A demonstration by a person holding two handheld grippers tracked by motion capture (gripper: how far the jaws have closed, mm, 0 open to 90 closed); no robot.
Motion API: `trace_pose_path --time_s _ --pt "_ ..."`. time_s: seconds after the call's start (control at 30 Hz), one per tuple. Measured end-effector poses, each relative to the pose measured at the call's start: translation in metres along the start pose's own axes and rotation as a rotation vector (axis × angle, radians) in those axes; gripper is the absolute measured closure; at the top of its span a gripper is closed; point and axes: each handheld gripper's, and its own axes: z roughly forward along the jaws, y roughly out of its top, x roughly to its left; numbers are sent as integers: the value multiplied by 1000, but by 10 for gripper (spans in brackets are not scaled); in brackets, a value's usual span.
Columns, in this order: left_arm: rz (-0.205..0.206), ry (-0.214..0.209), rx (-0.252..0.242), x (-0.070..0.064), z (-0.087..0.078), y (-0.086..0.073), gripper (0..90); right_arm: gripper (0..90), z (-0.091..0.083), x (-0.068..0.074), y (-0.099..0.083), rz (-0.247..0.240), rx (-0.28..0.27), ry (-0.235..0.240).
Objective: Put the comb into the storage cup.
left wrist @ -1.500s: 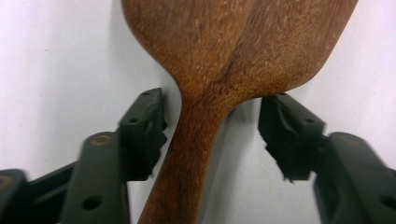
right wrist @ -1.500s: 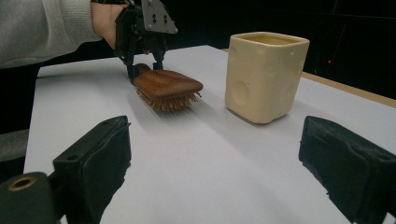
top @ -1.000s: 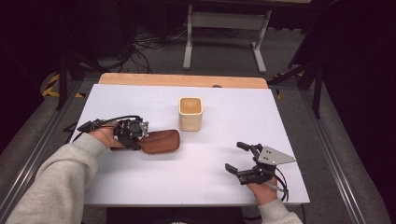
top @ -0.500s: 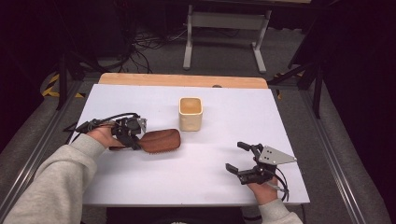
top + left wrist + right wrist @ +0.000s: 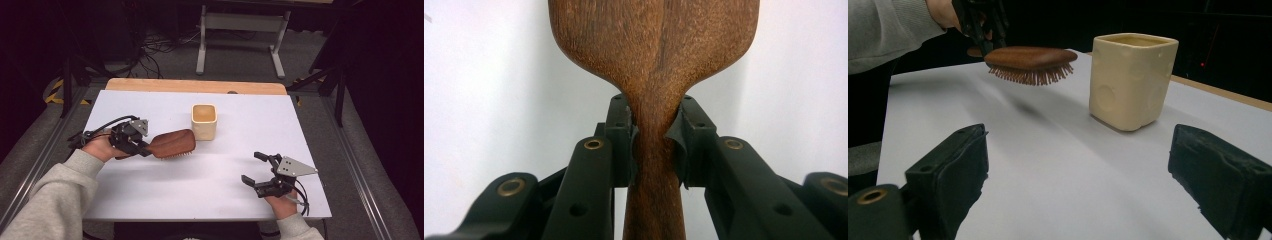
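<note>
A brown wooden hairbrush (image 5: 171,143) hangs above the white table (image 5: 210,200), bristles down, at the left of centre. My left gripper (image 5: 143,148) is shut on its narrow neck (image 5: 655,145); both pads press the wood. In the right gripper view the hairbrush (image 5: 1030,59) floats clear of the table with a shadow beneath it. A cream square cup (image 5: 204,121) stands upright just right of the brush head; it is the cup (image 5: 1132,78) ahead of my right gripper (image 5: 256,169). That gripper rests open near the front right, nothing between its jaws.
A wooden strip (image 5: 195,86) runs along the table's far edge. Beyond it stand a metal frame (image 5: 240,30) and floor cables. A grey sleeve (image 5: 47,200) reaches in from the lower left.
The hairbrush has risen off the table in my left gripper and tilted slightly. My right gripper has stayed where it was.
</note>
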Motion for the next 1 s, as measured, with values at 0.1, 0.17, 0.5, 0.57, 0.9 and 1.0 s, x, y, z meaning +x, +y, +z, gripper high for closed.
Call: trace_pose_path --time_s 0.1,0.17,0.5,0.57,0.9,1.0 --pt "2 30 -79 -9 -8 -1 731 98 0 0 0 0 -2 3" --pt "-5 43 -135 -14 -13 -1 730 99 1 0 1 -3 -3 6" --pt "-16 98 -320 -39 -23 -3 730 101 4 2 6 -8 -5 12" --pt "-26 117 -386 -48 -21 -3 730 101 5 2 8 -8 -3 15" --pt "-41 122 -571 -76 2 -2 730 103 10 4 14 -16 2 27" --pt "-47 116 -614 -80 9 0 730 104 11 4 16 -19 2 29"
